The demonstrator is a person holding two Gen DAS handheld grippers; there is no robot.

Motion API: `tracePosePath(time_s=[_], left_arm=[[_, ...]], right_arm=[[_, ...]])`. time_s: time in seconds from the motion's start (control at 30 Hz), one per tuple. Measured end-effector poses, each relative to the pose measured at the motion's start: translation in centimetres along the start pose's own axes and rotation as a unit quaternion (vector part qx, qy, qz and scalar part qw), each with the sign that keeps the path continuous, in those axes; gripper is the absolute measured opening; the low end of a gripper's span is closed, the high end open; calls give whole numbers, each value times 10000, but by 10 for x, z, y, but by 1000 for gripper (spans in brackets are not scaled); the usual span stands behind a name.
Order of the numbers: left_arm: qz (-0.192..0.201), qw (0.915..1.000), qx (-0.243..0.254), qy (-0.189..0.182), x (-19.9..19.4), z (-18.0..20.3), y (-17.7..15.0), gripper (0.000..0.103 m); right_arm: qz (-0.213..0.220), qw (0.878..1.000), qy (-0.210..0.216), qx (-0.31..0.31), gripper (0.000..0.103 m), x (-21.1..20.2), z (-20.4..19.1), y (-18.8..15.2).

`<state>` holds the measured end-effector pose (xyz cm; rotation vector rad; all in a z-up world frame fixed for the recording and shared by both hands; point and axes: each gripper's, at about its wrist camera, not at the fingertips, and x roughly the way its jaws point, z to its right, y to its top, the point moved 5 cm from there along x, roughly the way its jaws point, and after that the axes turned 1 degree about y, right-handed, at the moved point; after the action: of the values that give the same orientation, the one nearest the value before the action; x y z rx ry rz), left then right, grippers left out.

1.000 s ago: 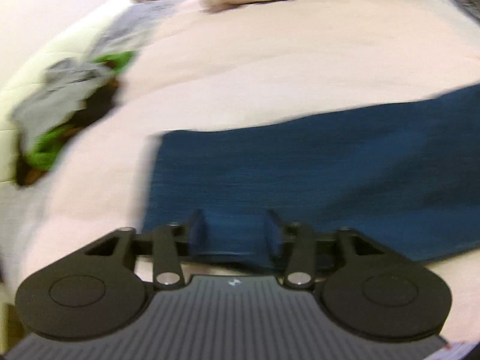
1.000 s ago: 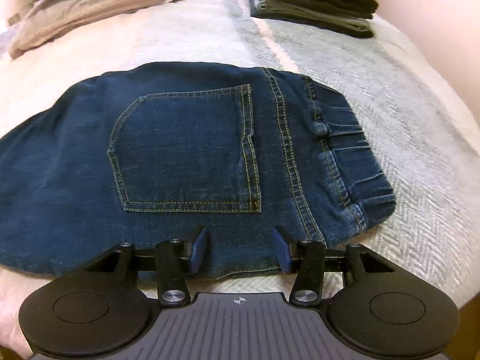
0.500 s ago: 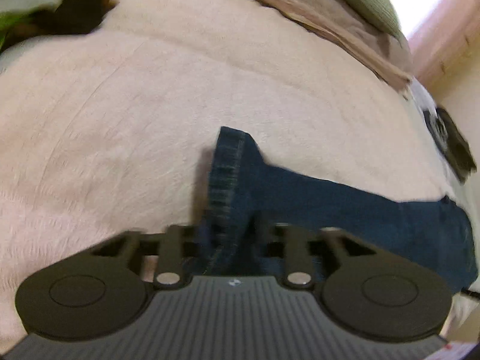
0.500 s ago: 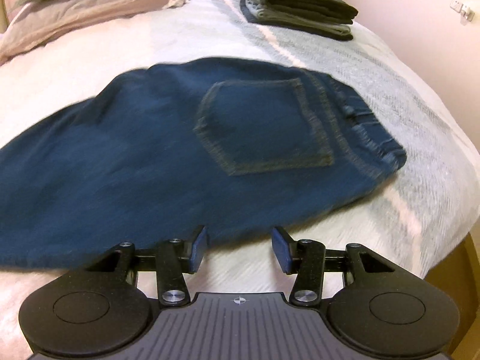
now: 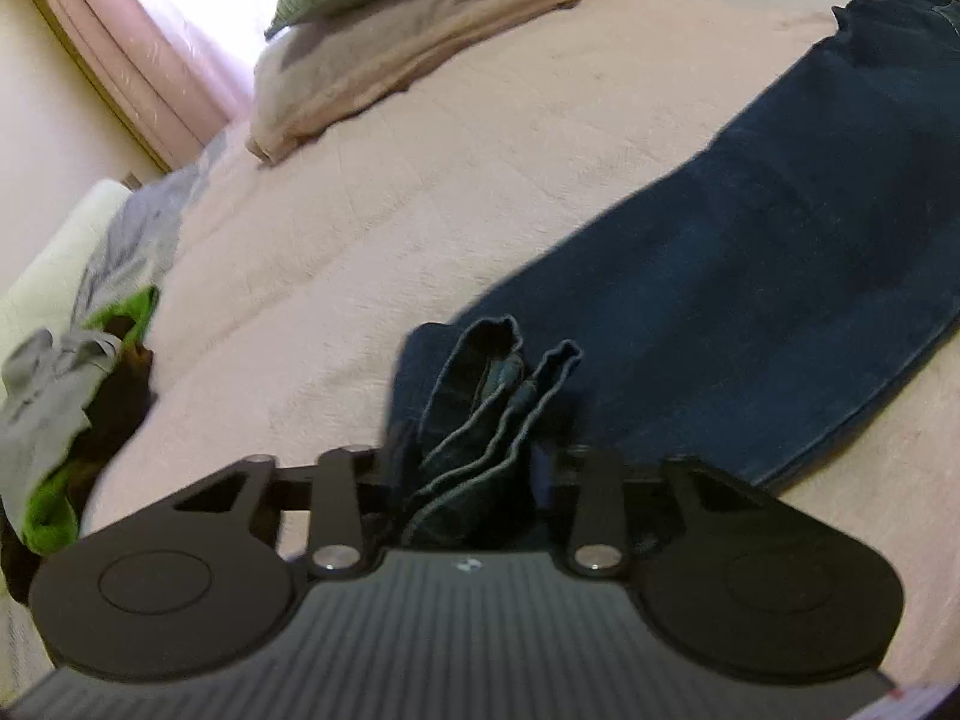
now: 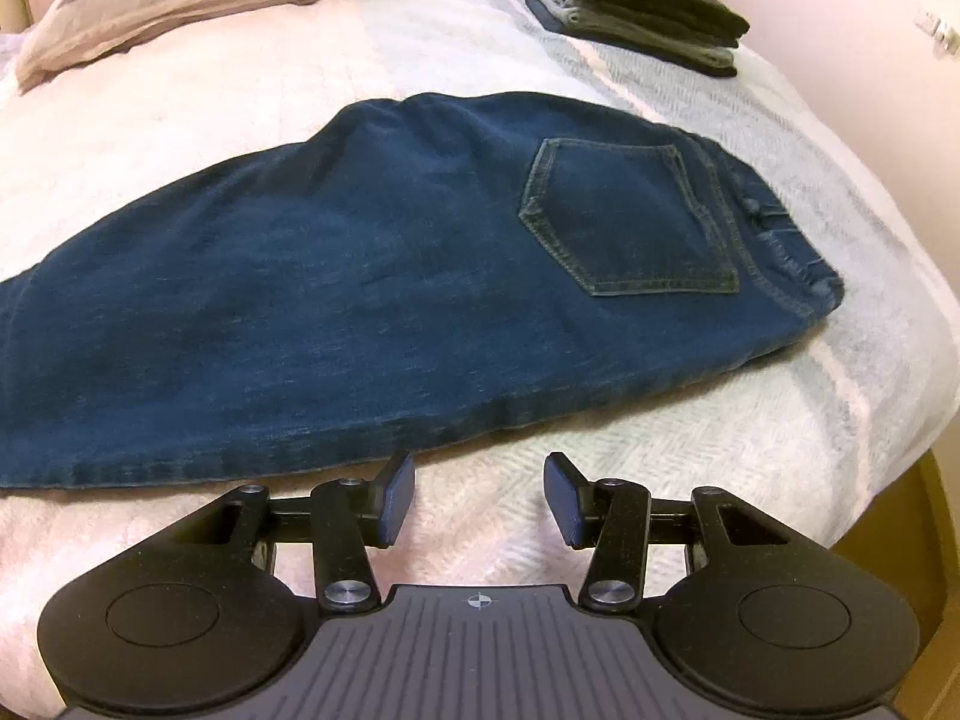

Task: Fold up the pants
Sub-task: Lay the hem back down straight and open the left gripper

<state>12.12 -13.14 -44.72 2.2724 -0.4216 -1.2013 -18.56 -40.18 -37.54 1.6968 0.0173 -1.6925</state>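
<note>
The left tool (image 5: pixel 471 468) is bunching the stacked hem ends of the dark blue denim jeans (image 5: pixel 750 276) between its fingers, and its jaws are opening at this moment; the cuffs are filling the gap, standing up in pleats, though whether the pads, hidden behind the cloth, are pressing on it cannot be told. The right tool (image 6: pixel 479 495) is hovering with its jaws standing apart and nothing between them, just beside the near long edge of the jeans, over the bare bedspread.

The jeans are lying on the pale pink and grey woven bedspread (image 6: pixel 690 456) of the bed, already folded lengthwise so one leg is covering the other, with the stitched back pocket (image 6: pixel 624 222) facing up at the waist end. They are stretching flat from the waistband on the right tool's side to the hems at the left tool.

Judging from this, the first fold is done and the crosswise folds are still waiting: the hem end needs carrying over toward the waist, probably more than once, before the bundle is compact. A stack of dark folded garments (image 6: pixel 636 12) is sitting well apart near the far corner of the bed, likely where finished pieces are going. An unsorted heap of grey and green clothes (image 5: pixel 66 396) is lying off to the left tool's side, and beige pillows (image 5: pixel 390 54) are resting at the head of the bed.
</note>
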Motion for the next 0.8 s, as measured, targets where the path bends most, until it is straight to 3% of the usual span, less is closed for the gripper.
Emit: tracePosePath(time_s=[0.07,0.13,0.2,0.23,0.3,0.4,0.47,0.57,0.63,0.67,0.7,0.73,0.77,0.8], left_arm=[[97,9980,16,619,10,-34,-7,29],[-220,9908,-386,1281,20,-83,-19,32],[-949,9709,-981,1966,39,-141,-39,30],[-1206,9637,-1277,2013,44,-163,-49,29],[-1282,9599,-1901,1613,40,-189,-58,27],[-926,9665,-2380,239,23,-177,-45,27],[-630,9596,-2663,-646,12,-157,-33,27],[-386,9492,-2695,-1575,12,-117,-20,28],[-507,9533,-2477,-1654,26,-95,-19,30],[-679,9620,-2291,-1320,38,-91,-25,28],[-749,9650,-2238,-1143,49,-93,-32,22],[-792,9625,-2345,-1106,56,-100,-40,21],[-932,9546,-2601,-1112,60,-109,-44,11],[-1062,9508,-2717,-1041,59,-115,-43,8]], right_arm=[[-18,9999,-47,87,45,0,5,0],[-30,9997,-77,217,45,-1,11,0],[-52,9994,-75,335,45,0,15,0],[-54,9993,-66,365,45,-1,16,0],[-32,9992,-31,395,45,-1,16,0],[98,9992,57,381,45,-4,13,2],[249,9990,166,338,45,-5,9,6],[506,9973,468,271,45,-6,2,17],[622,9947,796,174,45,-4,-7,24],[638,9930,993,94,45,-1,-12,27],[643,9914,1139,16,45,3,-16,29],[615,9904,1233,-70,45,9,-19,29],[482,9911,1231,-167,45,20,-21,27],[288,9930,1114,-270,45,33,-20,24]])
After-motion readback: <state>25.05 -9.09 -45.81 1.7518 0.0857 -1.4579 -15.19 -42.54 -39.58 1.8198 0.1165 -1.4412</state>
